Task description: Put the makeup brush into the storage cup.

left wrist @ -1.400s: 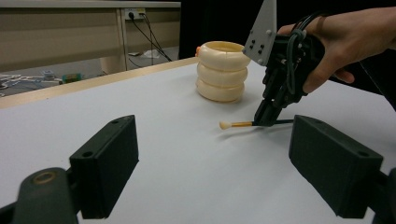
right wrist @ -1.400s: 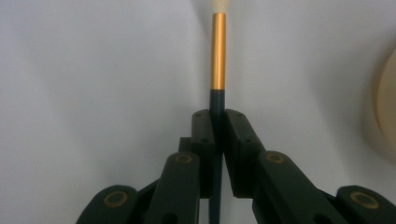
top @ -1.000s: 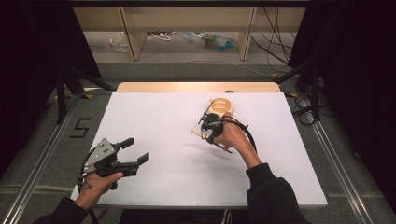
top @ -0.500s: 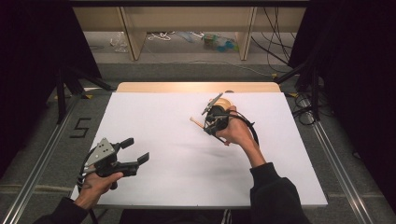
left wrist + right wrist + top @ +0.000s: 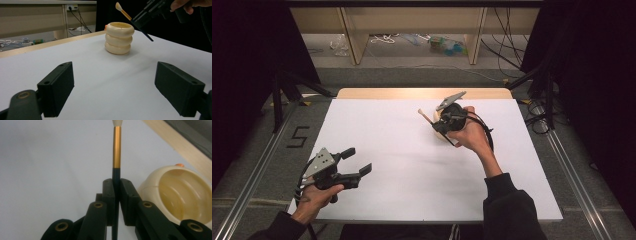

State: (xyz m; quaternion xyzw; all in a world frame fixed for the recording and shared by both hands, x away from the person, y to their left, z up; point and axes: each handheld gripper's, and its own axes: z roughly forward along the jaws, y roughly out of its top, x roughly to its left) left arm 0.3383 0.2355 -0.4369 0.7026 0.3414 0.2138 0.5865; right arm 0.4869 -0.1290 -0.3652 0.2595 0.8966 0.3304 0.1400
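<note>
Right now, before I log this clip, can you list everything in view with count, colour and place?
ribbed holder: 1, cream, upright on the far right part of the table, empty inside in the right gripper view.
brush: 1, dark handle, gold ferrule, pale tip; clamped in the right gripper, above the table beside the holder.
table: 1, white top with a wooden far edge.
shelf unit: 1, light wood, on the floor beyond the table, with clutter underneath.
number 5 mark: 1, black, on the floor left of the table.
left gripper: 1, black, open, near left corner.
right gripper: 1, black, shut on the brush.
</note>
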